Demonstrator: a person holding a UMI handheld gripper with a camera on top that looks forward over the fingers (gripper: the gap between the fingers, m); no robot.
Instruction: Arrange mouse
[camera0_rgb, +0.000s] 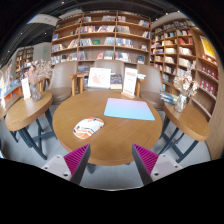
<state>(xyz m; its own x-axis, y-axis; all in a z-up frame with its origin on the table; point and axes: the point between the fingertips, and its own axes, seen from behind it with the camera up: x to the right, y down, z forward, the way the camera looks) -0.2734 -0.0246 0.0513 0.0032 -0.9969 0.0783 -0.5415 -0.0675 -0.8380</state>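
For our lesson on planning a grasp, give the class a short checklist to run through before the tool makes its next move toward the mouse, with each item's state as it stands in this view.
1. Mouse in view, on the round wooden table: ok.
2. Tool open, nothing between its fingers: ok.
3. Mouse within the fingers' span: not ok; it lies beyond them, toward the left finger.
4. Blue mat visible and bare: ok.
5. Table surface between tool and mouse free of objects: ok.
6. Mouse's cable and its facing: cannot tell.
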